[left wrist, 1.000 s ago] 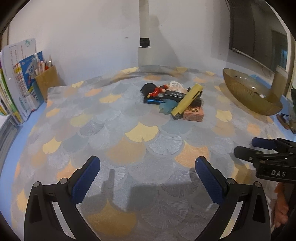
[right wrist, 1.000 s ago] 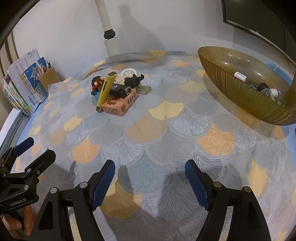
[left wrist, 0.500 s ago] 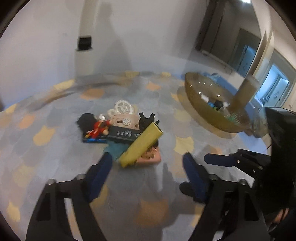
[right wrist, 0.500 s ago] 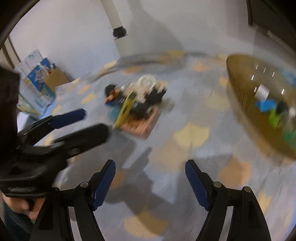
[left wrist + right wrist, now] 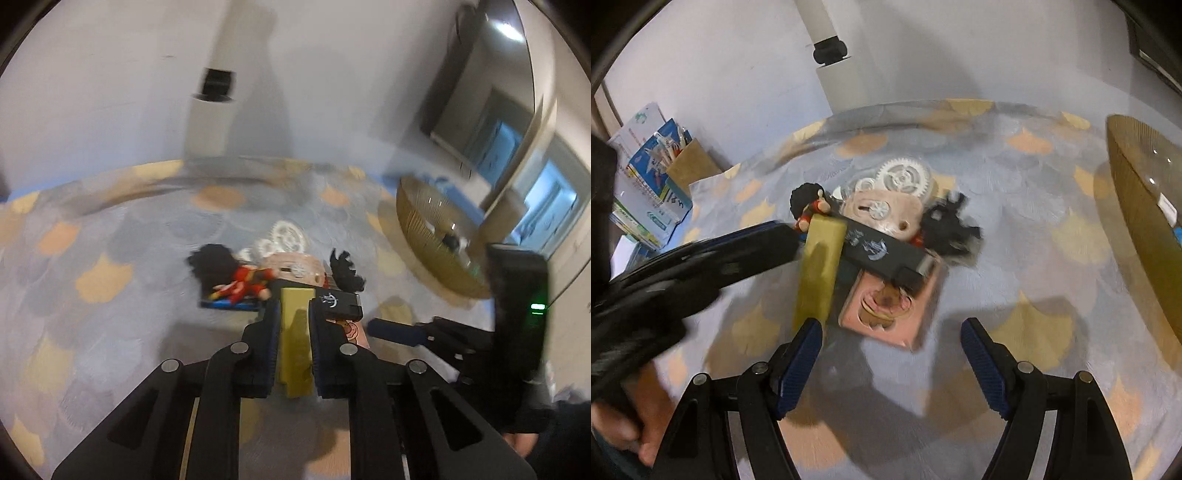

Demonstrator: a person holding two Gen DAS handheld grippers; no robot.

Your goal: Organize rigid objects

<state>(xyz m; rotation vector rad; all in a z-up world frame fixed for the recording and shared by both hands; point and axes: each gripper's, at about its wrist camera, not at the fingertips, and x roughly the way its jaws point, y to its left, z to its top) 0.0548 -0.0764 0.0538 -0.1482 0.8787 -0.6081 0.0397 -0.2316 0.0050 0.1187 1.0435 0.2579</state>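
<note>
Both views show the left tool [image 5: 293, 325] clamping the yellow bar [image 5: 295, 332]; only the right view shows the right tool [image 5: 892, 343] spread apart.

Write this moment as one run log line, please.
left gripper: shut on yellow block | right gripper: open, near pink box | bowl: right

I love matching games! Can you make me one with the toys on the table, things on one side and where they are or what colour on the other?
Things:
1. yellow bar
2. white gears
3. pink box
4. gold bowl

Places:
A. at the far right of the table
B. between the left gripper's jaws
C. at the back of the pile
D. at the front of the pile, just ahead of the open right gripper

Pairs: 1-B, 2-C, 3-D, 4-A
</note>
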